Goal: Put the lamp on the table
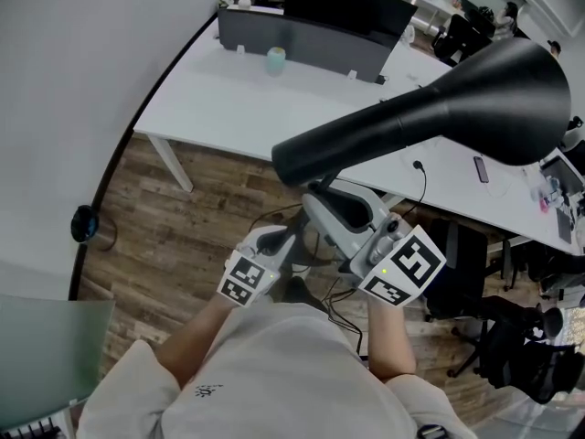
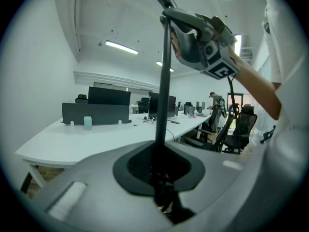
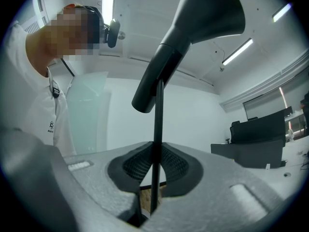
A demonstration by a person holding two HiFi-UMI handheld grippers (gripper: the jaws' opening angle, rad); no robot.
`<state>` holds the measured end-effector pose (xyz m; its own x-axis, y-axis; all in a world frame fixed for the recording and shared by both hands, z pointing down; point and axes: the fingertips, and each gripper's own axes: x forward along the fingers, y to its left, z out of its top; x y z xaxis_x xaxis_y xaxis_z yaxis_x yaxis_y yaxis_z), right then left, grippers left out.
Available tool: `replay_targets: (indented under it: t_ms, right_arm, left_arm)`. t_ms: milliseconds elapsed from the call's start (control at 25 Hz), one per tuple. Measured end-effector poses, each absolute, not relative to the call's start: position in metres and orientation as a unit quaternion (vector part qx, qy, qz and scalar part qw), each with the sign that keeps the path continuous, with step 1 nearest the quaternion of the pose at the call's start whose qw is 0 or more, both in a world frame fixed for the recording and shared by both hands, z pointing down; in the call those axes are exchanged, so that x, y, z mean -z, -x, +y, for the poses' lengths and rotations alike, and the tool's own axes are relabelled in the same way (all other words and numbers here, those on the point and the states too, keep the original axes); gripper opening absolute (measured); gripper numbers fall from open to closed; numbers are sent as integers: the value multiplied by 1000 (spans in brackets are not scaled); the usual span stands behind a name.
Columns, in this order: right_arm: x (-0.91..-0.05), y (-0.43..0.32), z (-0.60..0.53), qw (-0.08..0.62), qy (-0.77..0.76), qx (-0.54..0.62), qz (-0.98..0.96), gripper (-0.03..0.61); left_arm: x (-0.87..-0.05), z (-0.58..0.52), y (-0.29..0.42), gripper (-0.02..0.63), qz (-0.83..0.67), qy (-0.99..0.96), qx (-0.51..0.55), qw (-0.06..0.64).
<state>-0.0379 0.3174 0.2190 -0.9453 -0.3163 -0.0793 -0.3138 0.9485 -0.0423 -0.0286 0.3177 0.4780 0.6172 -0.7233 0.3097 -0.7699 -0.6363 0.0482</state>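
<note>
Two grippers share the lamp (image 1: 430,108). The left gripper (image 2: 161,180) is closed to a narrow gap on the thin black pole (image 2: 162,95) low down. The right gripper (image 3: 153,178) is pinched on the same pole higher up, with the black cone shade (image 3: 203,13) above and beyond its jaws. The lamp is thus lifted clear, hanging over the wooden floor (image 1: 192,236) in front of the person, with its base out of sight. The white table (image 1: 224,99) lies ahead of both grippers and apart from them, and no part of the lamp touches it. By my reading the pick-up is done. What is left is the carry across to the table, setting the base down upright, and letting go with both grippers.
</note>
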Motion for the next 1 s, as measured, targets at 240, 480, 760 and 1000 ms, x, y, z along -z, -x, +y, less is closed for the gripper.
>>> replay_targets:
  t_ms: [240, 480, 760, 1000]
  right_arm:
    - [-223, 33, 284, 42, 156, 20, 987, 44]
    - [-225, 32, 244, 39, 145, 20, 988, 44]
    - [-223, 25, 185, 40, 136, 20, 990, 44]
    - [-222, 15, 136, 40, 127, 24, 991, 44]
  left_arm:
    - [-483, 287, 24, 31, -419, -893, -134, 94]
    - [-484, 246, 21, 31, -426, -889, -136, 97]
    - [-483, 186, 16, 31, -434, -885, -138, 97]
    - [-482, 138, 7, 31, -441, -880, -144, 98]
